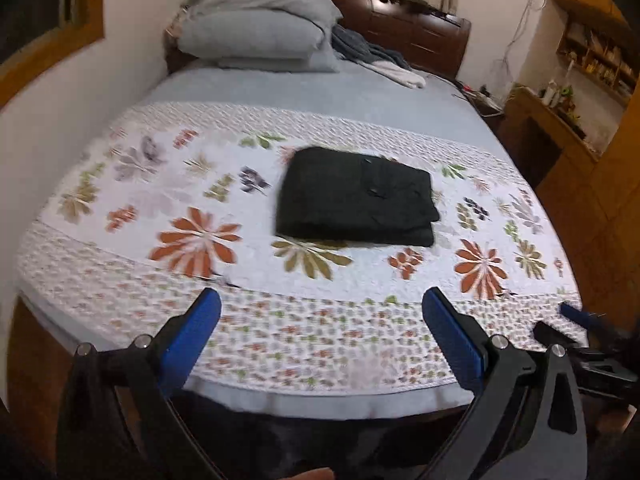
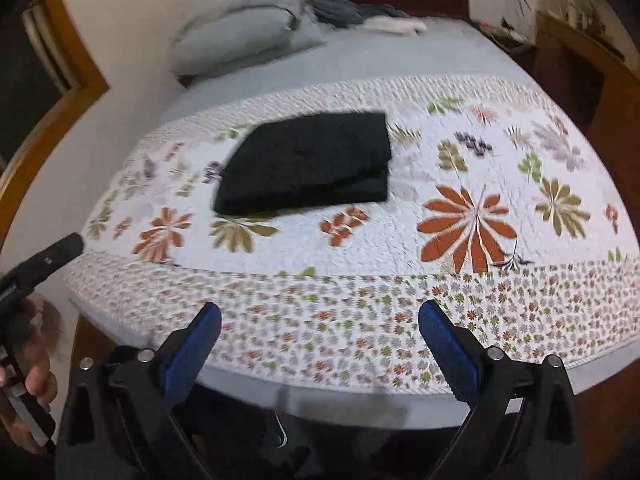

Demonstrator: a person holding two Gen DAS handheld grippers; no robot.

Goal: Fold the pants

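**Pants folded on quilt, both grippers clear**

Folded dark pants (image 1: 356,196) lying flat as a compact rectangle on the floral quilt (image 1: 192,184), about mid-bed, layered edges stacked on the near side. Well apart from both grippers. Left gripper (image 1: 322,308) held over the near edge of the quilt, blue pads (image 1: 192,336) spread wide, nothing between. Right gripper (image 2: 320,312) likewise released, jaws at full spread and empty, over the small-flower border. Hand (image 2: 34,380) visible at the left of the right view, gripping the other tool's handle. Grey pillows (image 1: 256,28) stacked at the headboard (image 1: 416,28), crumpled cloth beside. Some blur in both views.
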